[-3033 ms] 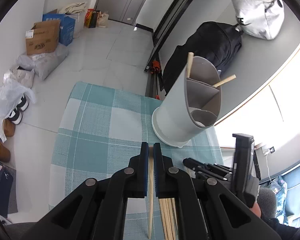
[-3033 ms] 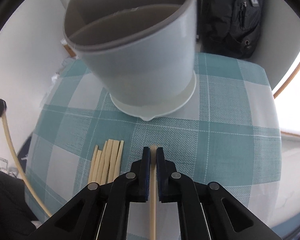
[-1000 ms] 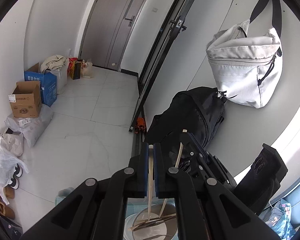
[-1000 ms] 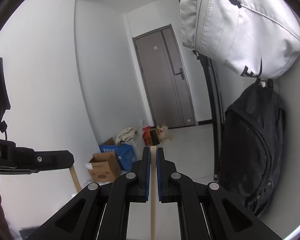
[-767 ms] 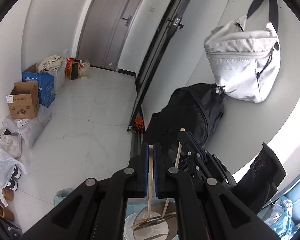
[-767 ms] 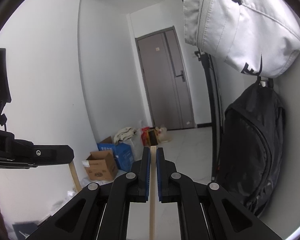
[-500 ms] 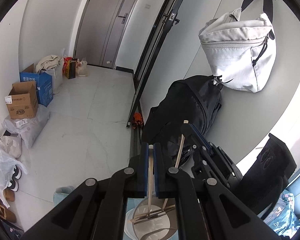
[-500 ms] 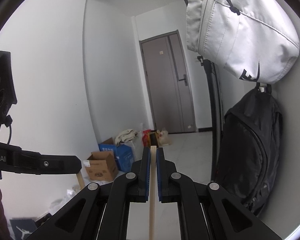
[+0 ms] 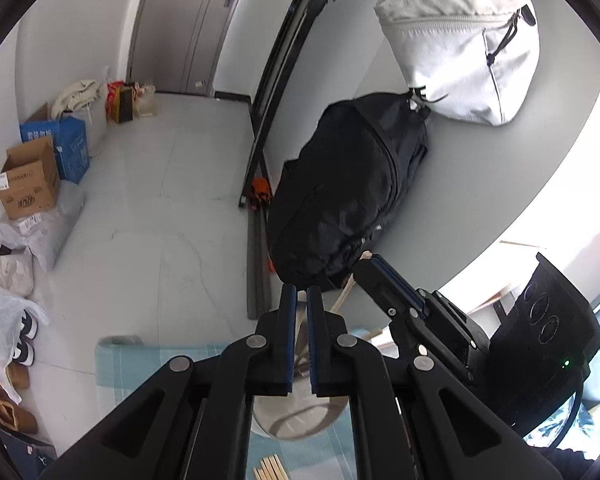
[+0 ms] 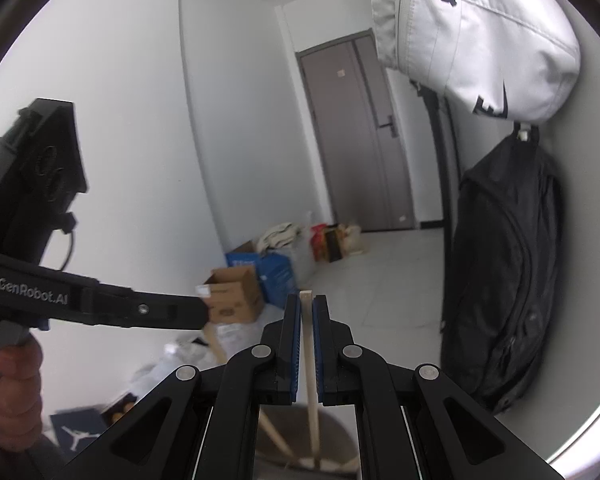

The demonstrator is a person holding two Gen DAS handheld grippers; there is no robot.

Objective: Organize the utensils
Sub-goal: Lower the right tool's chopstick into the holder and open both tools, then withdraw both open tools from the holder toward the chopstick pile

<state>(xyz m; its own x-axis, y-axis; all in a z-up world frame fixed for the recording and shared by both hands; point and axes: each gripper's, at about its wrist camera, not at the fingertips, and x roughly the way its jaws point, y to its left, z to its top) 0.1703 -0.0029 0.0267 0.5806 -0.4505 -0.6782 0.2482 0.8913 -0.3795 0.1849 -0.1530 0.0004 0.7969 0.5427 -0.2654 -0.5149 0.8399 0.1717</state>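
My left gripper (image 9: 302,292) is shut on a pale wooden chopstick (image 9: 300,320) that points down into the grey utensil holder (image 9: 296,420) on the teal checked cloth (image 9: 140,364). The right gripper (image 9: 364,264) comes in from the right, and its own chopstick (image 9: 346,294) slants down toward the same holder. In the right wrist view my right gripper (image 10: 306,300) is shut on that chopstick (image 10: 307,340), its lower end over the holder (image 10: 336,440). The left gripper (image 10: 204,316) reaches in from the left, held by a person's hand (image 10: 8,380).
Several loose chopsticks (image 9: 268,472) lie on the cloth at the near edge. Behind the table a black backpack (image 9: 340,200) leans on the wall and a white bag (image 9: 460,48) hangs above it. Cardboard boxes (image 9: 28,180) and shoes sit on the floor at left.
Both grippers have sunk a little and tipped downward toward the holder. The holder's rim and the cloth's edge now show more in the left wrist view. Both grips are unchanged.
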